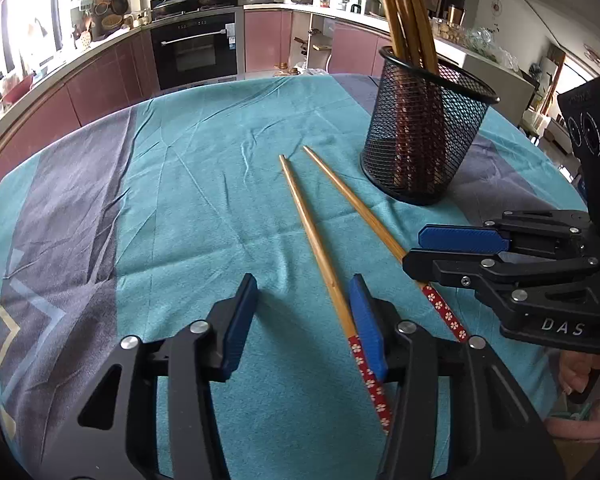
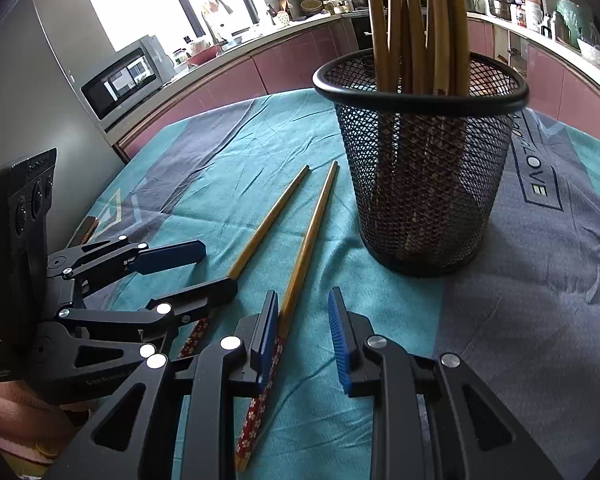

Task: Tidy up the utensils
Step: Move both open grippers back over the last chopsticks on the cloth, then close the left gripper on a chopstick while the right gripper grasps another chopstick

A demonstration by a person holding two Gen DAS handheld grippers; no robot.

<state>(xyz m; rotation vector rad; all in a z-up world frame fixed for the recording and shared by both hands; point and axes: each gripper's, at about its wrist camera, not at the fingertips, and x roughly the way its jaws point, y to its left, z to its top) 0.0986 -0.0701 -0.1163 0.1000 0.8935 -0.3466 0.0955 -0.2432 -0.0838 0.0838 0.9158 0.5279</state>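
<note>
While both jaws stand part-open, each gripper [image 1: 304,320] [image 2: 302,336] straddles one chopstick [image 1: 316,240] [image 2: 304,240], mesh holder [image 1: 424,136] at one o'clock awaiting them.

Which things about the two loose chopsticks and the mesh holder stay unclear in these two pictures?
- Left wrist view: the right hand-held gripper covers part of the right chopstick; contact unclear.
- Right wrist view: the left hand-held gripper hides the middle of the left chopstick.
- Both views: the top edge cuts off the standing chopsticks; the mesh holder obscures their count.
</note>
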